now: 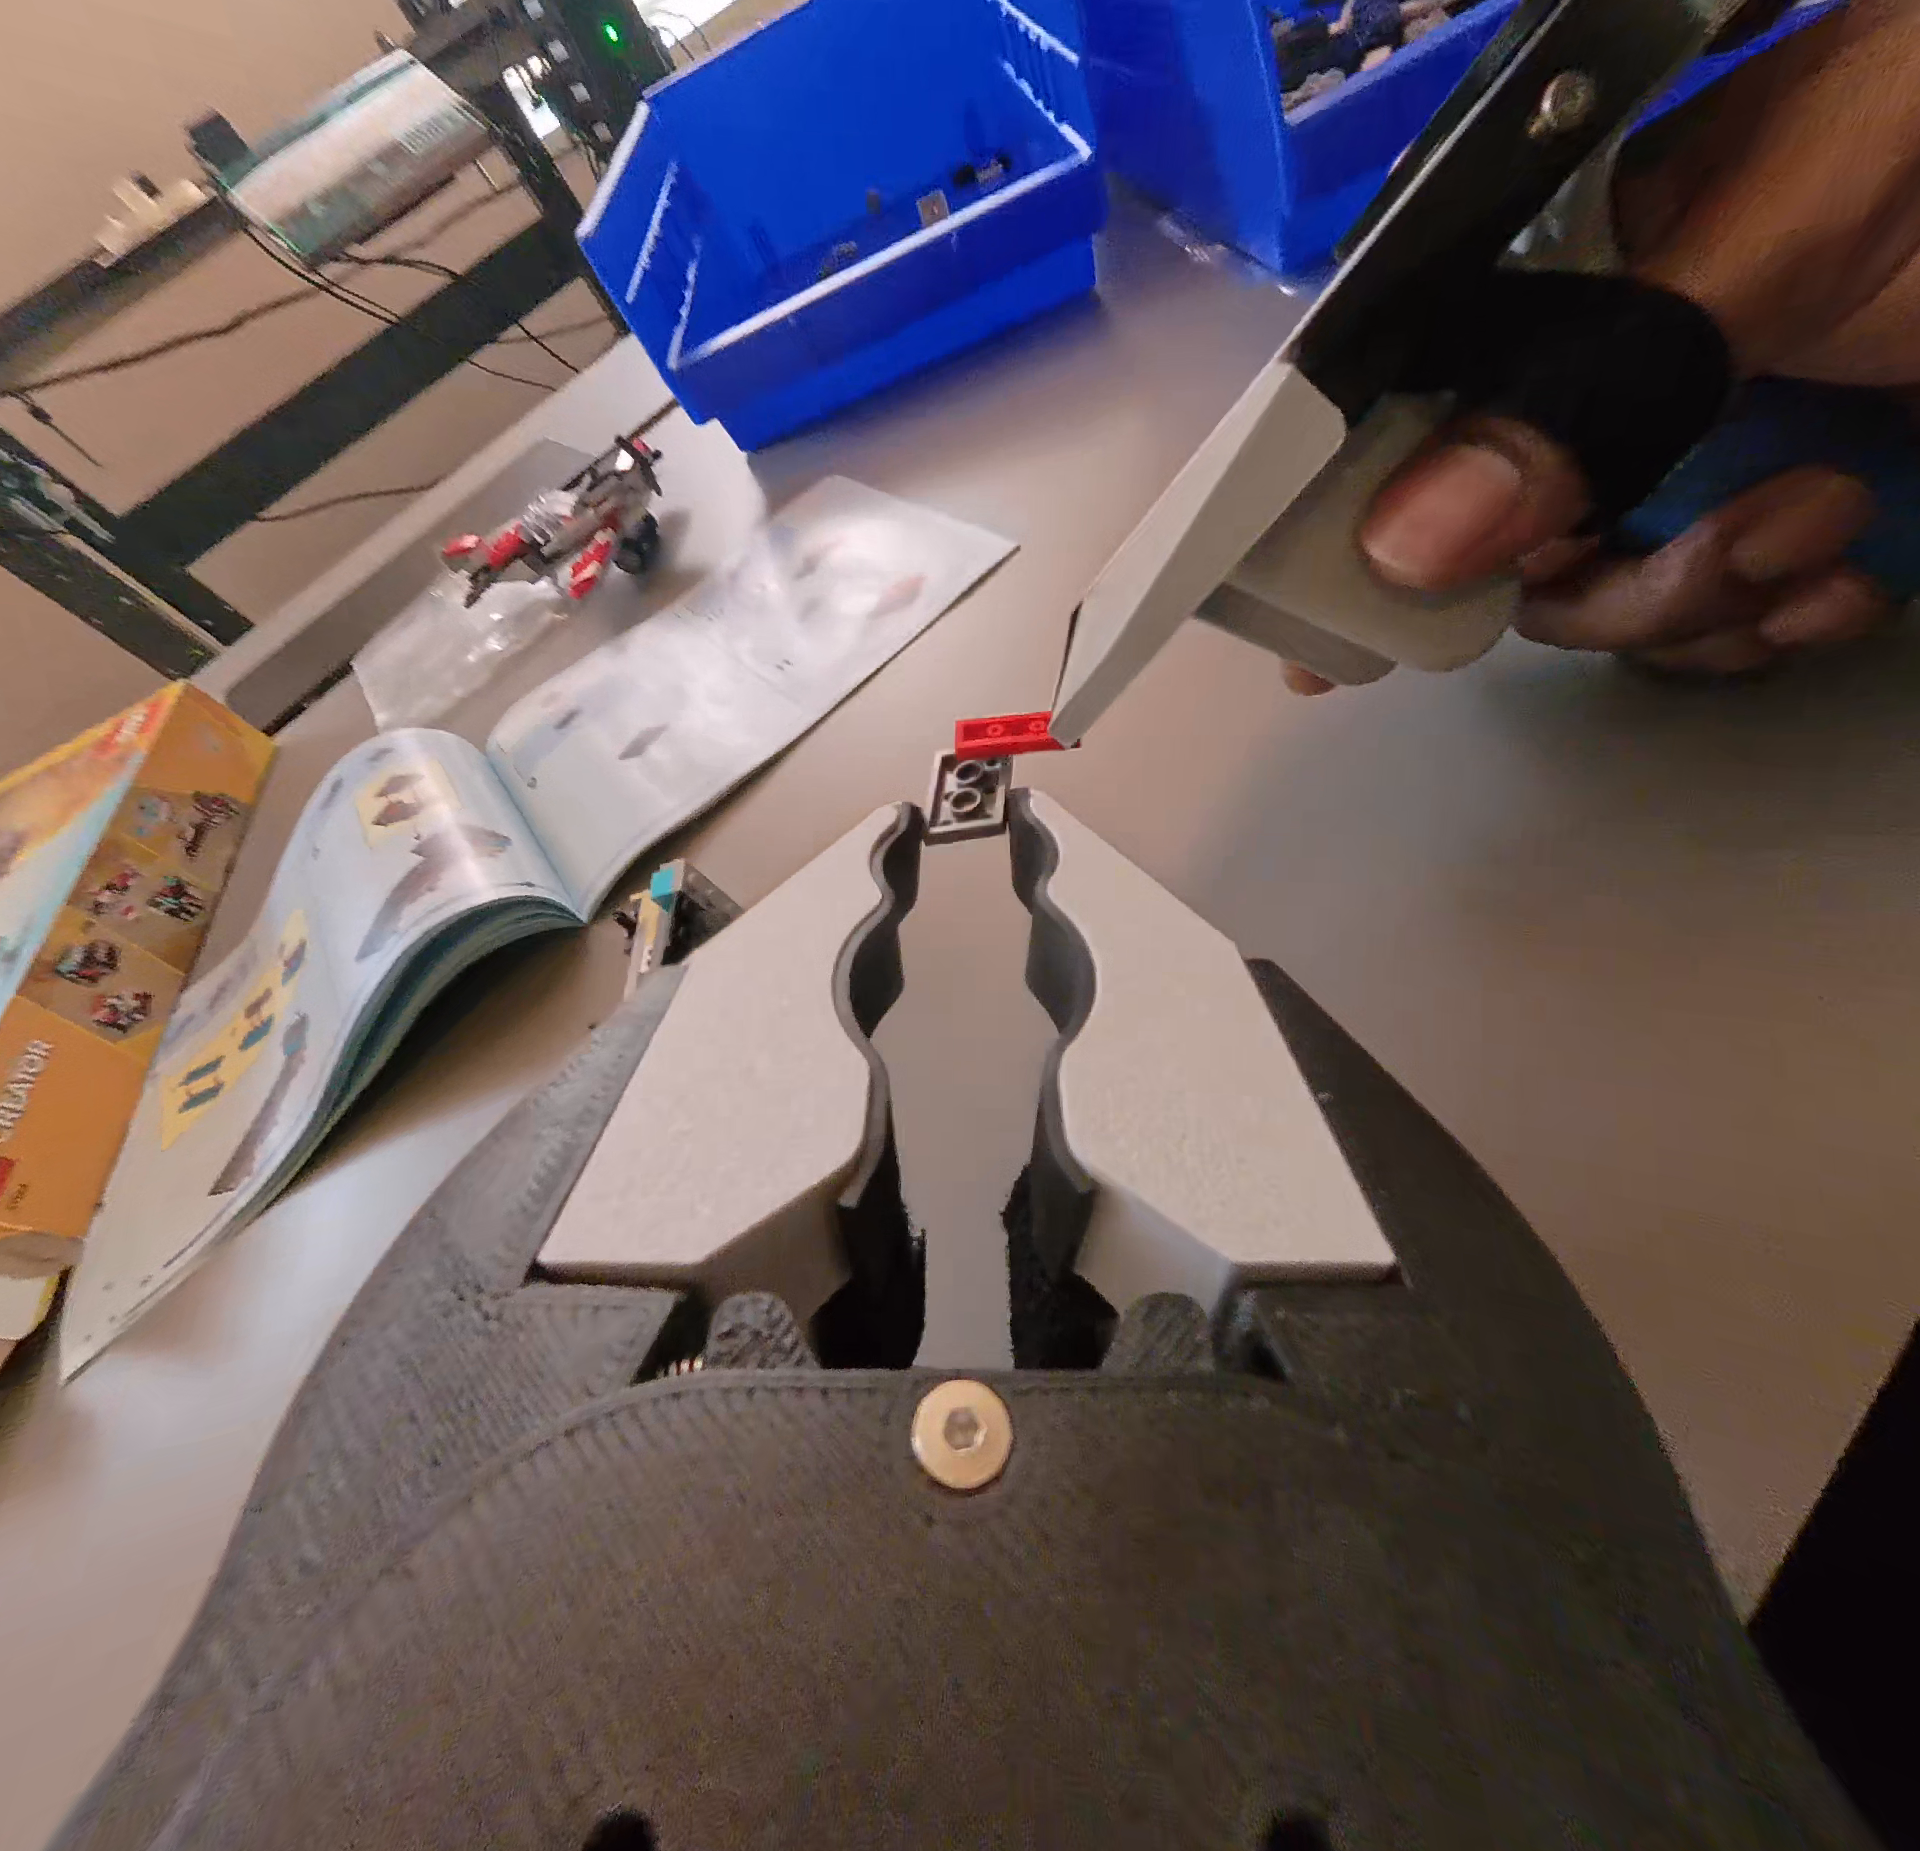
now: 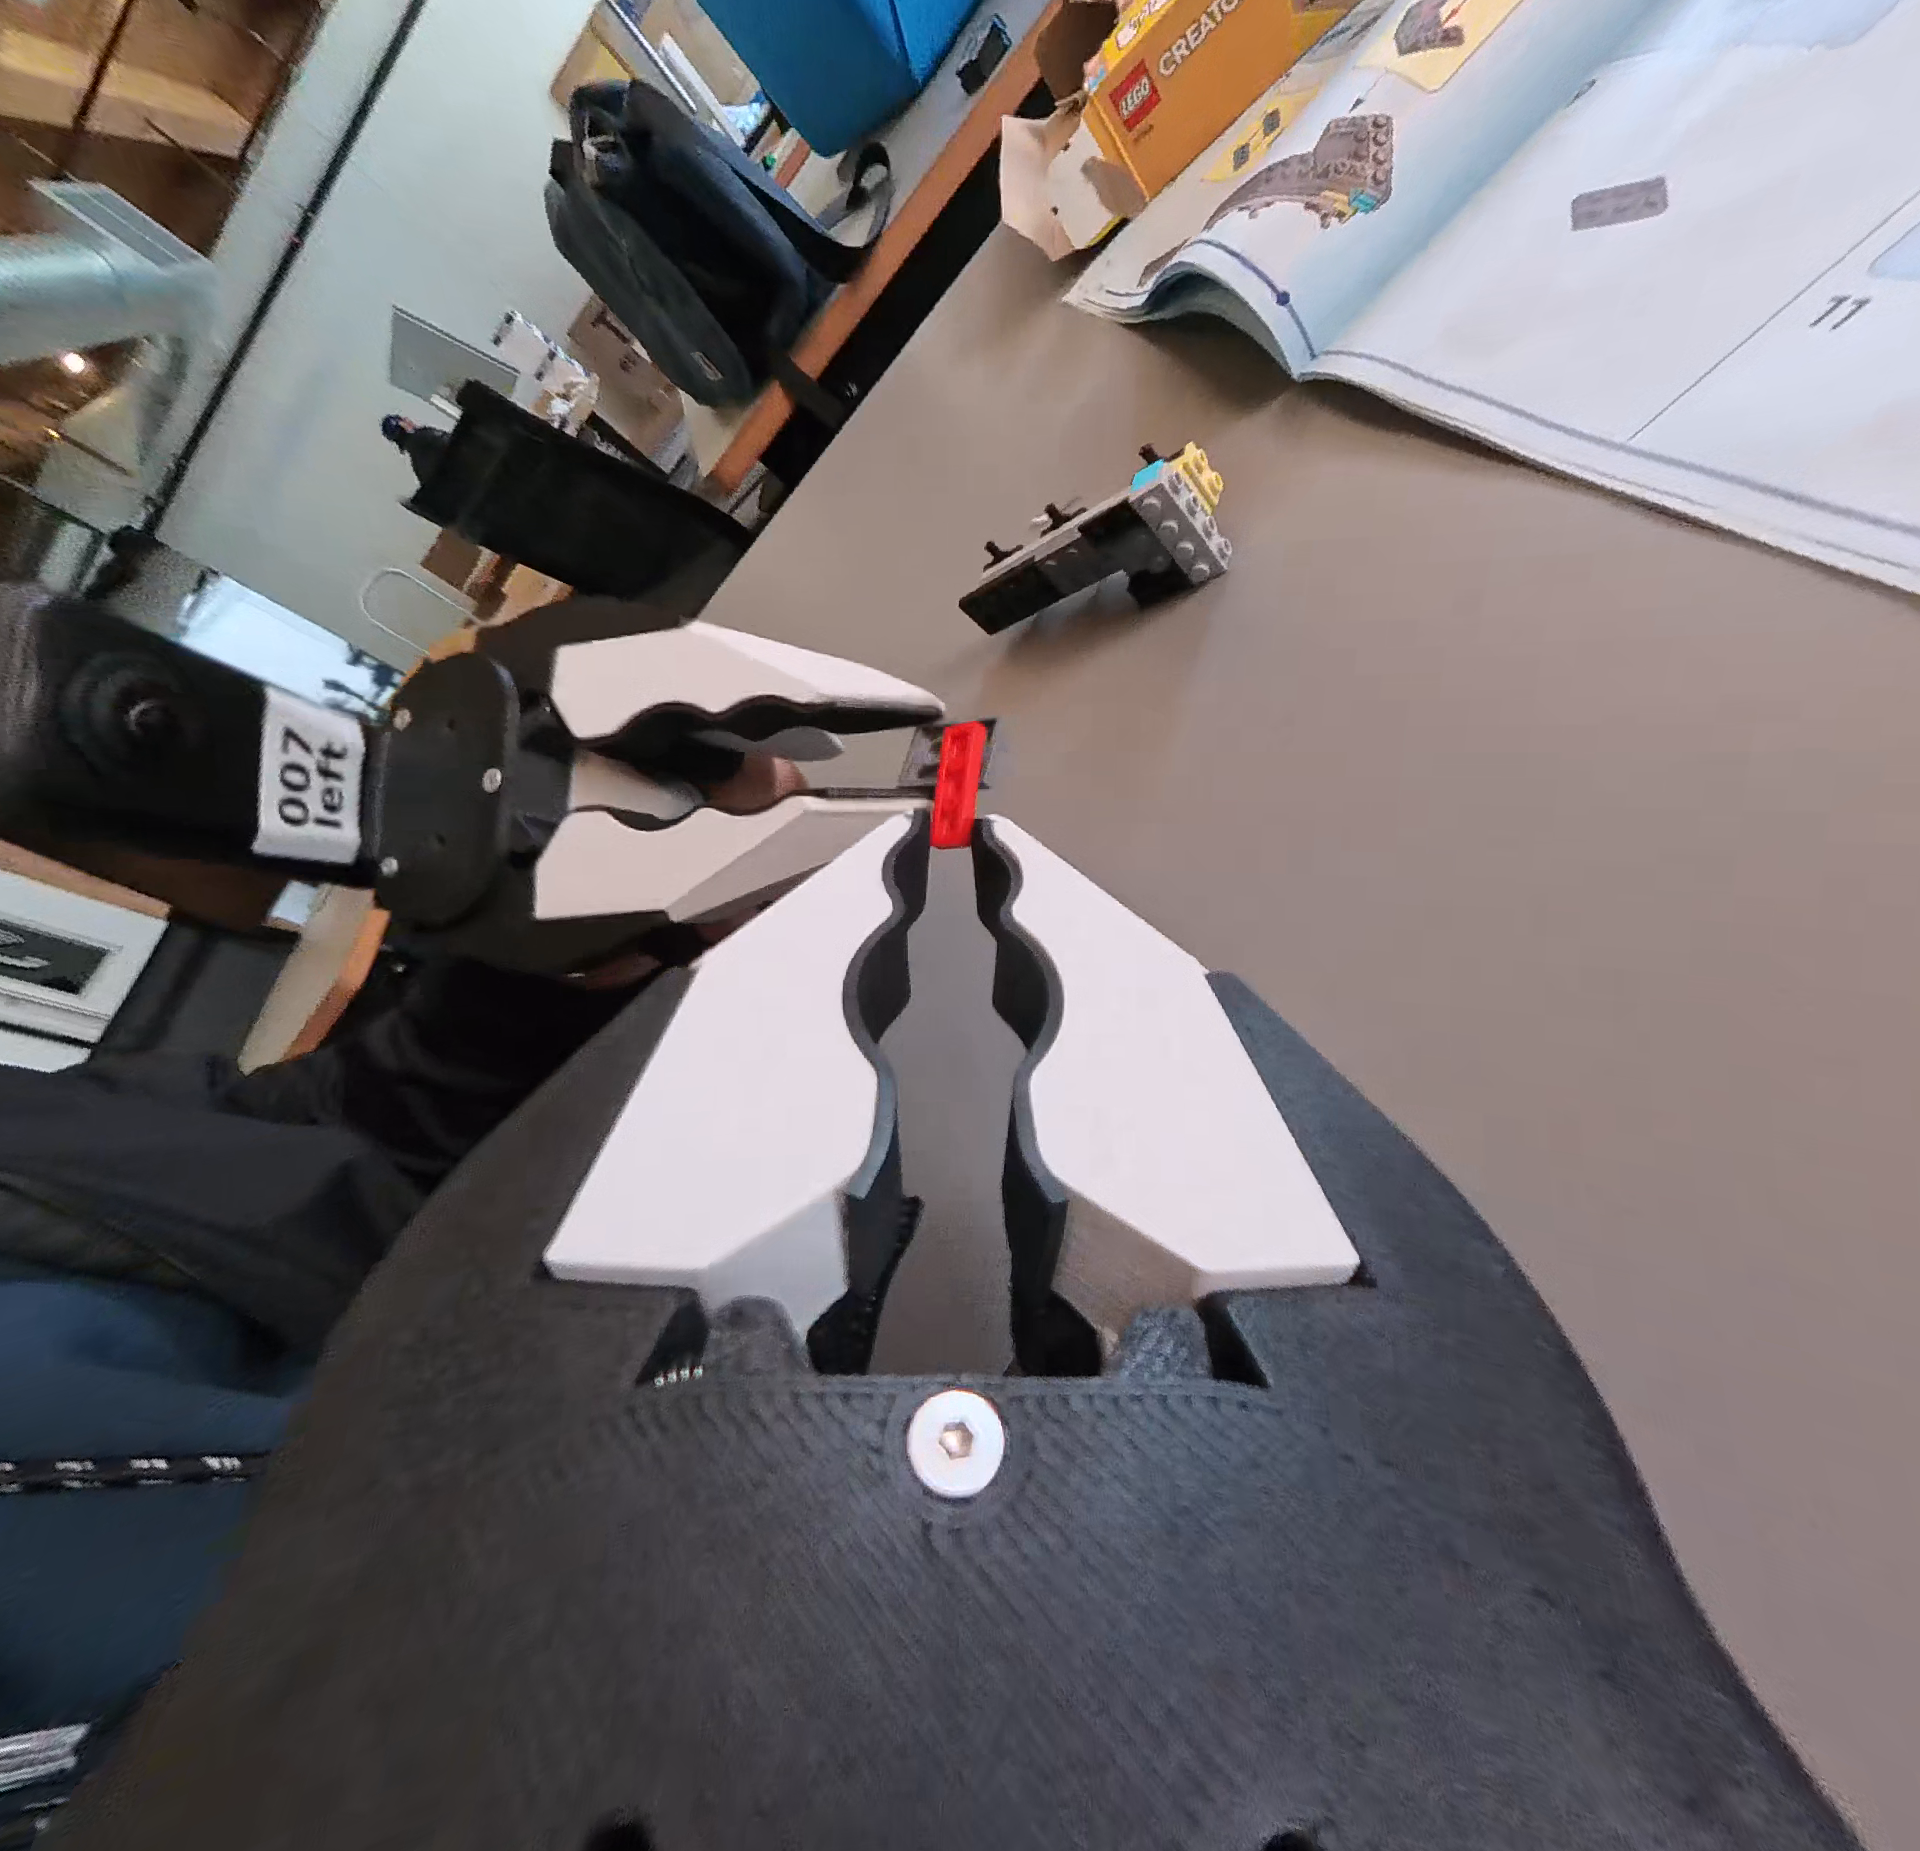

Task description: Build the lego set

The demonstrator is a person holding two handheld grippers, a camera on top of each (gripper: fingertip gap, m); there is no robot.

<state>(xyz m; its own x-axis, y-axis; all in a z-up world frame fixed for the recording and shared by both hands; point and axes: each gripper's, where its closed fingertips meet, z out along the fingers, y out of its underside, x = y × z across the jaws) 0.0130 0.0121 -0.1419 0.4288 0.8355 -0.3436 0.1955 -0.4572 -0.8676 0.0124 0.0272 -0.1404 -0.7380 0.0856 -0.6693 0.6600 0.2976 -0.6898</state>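
My left gripper (image 1: 966, 814) is shut on a small grey plate (image 1: 968, 795), underside toward the camera, held above the table. My right gripper (image 2: 951, 825) is shut on a small red plate (image 2: 954, 783). The red plate (image 1: 1003, 733) meets the far end of the grey plate; in the right wrist view the grey plate (image 2: 925, 754) lies right behind the red one. The right gripper (image 1: 1070, 736) comes in from the upper right in the left wrist view, held by a gloved hand. The left gripper (image 2: 925, 762) enters from the left in the right wrist view.
An open instruction booklet (image 1: 499, 845) and an orange set box (image 1: 94, 949) lie to the left. A partly built dark model (image 2: 1112, 544) sits on the table (image 2: 1455, 866). A red and grey model (image 1: 561, 534) stands farther back. Two blue bins (image 1: 862, 222) stand behind. Only a small space, under 4 cm, lies between the two pairs of fingers.
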